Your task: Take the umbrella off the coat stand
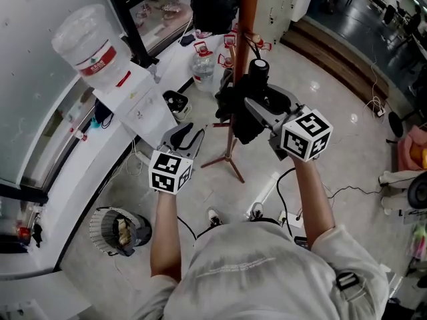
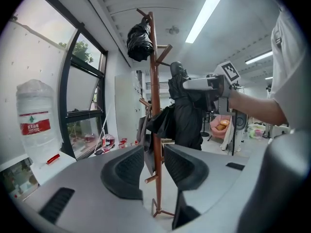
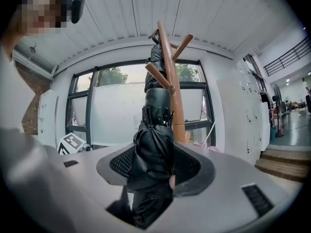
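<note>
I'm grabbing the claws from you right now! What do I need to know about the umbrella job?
Right claw: shut on the folded black umbrella, holding it upright close beside the coat stand.
Left claw: open, nothing in it, facing the stand.
Done: the umbrella is gripped.
Unclear: whether it is free of the pegs yet.
Left: probably ease it up and away from the pole. A black bag hangs near the top, so keep clear of it.
</note>
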`<state>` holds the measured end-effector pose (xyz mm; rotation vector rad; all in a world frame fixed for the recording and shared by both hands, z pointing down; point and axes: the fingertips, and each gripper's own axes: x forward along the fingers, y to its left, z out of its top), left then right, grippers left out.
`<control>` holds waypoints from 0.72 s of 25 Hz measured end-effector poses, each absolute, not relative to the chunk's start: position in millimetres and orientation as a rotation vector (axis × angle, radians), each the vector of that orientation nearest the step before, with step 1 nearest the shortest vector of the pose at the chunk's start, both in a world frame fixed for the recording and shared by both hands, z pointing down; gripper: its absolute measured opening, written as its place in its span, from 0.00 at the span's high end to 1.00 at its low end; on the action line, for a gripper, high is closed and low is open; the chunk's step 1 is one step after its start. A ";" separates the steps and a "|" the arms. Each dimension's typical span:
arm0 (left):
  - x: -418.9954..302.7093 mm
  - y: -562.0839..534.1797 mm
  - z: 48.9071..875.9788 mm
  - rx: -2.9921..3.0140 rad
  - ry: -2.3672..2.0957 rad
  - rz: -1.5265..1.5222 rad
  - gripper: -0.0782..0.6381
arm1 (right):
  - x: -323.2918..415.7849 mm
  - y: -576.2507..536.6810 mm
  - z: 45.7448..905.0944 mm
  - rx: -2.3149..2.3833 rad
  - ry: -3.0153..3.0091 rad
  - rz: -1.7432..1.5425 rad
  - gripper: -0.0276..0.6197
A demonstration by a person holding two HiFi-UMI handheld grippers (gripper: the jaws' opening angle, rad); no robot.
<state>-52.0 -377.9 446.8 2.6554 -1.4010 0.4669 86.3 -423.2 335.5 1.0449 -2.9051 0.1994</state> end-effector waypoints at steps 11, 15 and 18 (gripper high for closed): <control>-48.2 -385.5 456.1 2.747 -1.212 0.470 0.69 | 98.3 -403.9 303.6 1.183 -2.943 0.169 0.60; -45.4 -385.7 462.3 2.771 -1.136 0.490 0.69 | 101.1 -391.1 288.7 1.233 -2.965 0.148 0.60; -40.0 -384.1 462.3 2.782 -1.110 0.477 0.69 | 107.5 -379.3 276.2 1.267 -2.971 0.115 0.60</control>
